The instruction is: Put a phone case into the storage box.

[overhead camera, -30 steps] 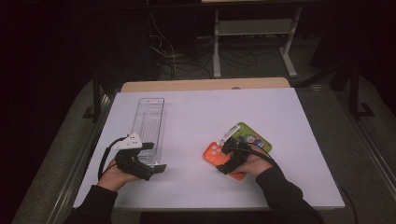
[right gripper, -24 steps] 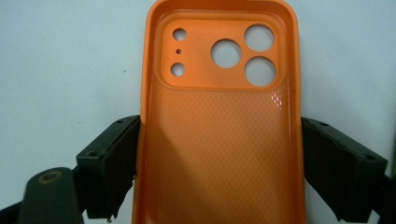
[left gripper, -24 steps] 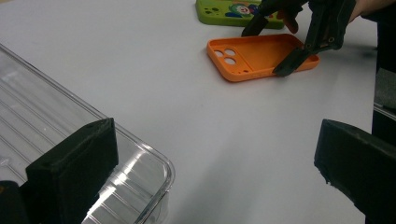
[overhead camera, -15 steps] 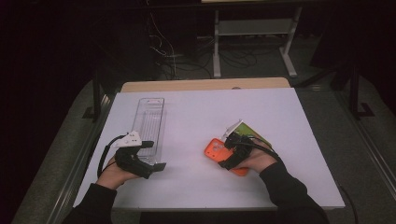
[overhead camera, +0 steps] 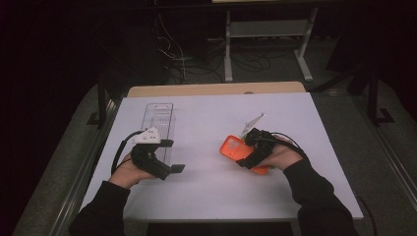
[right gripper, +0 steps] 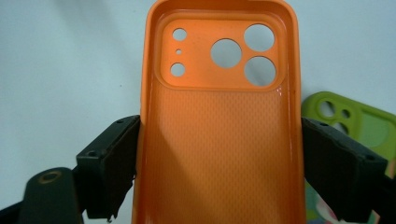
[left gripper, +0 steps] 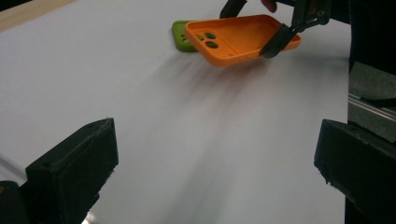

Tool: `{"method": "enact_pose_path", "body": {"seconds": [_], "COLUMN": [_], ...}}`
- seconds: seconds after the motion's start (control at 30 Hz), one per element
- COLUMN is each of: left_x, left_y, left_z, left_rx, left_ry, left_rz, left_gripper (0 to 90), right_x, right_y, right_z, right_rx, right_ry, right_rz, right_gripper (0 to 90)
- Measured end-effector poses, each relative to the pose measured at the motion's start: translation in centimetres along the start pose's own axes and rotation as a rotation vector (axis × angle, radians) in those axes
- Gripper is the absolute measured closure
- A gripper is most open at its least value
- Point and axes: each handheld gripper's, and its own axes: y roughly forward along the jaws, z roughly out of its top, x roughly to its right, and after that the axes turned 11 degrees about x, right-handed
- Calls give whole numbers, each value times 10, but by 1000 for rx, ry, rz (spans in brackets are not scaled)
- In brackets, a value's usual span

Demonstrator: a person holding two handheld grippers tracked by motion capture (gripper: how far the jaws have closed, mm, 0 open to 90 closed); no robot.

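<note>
Right gripper view: the orange phone case [right gripper: 219,121] is clamped across its width by the right gripper [right gripper: 219,163], while the left gripper [left gripper: 210,177] is held wide open and empty.

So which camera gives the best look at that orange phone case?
The right gripper view: the orange phone case fills it, open side up, camera cutouts clear, both side walls pressed between the right gripper jaws. The left gripper view shows it farther off, lifted and tilted. The high view shows it small.
</note>
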Motion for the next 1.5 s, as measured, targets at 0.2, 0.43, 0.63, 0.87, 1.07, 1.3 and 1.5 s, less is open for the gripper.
{"method": "enact_pose_path", "body": {"seconds": [0.2,0.43,0.63,0.87,1.07,1.3,1.5], "left_x": [-4,-8,-8,-4,3,12,18], "left_y": [23,49,66,71,75,81,88], "left_z": [18,31,34,36,33,29,26], "left_rx": [-10,-16,-56,-67,-92,-141,-180], "left_ry": [26,49,98,126,143,171,197], "left_rz": [-29,-71,-115,-172,-204,-253,-301], "left_gripper": [0,0,0,0,0,0,0], "right_x": [10,18,19,12,-3,-21,-32], "right_y": [-4,-2,5,2,2,8,13], "right_z": [5,8,5,7,11,16,18], "right_rx": [3,14,1,12,7,-27,-46], "right_ry": [-15,-25,-72,-122,-182,-242,-285], "right_rz": [11,34,79,120,148,197,233], "right_gripper": [150,150,150,150,150,149,149]}}
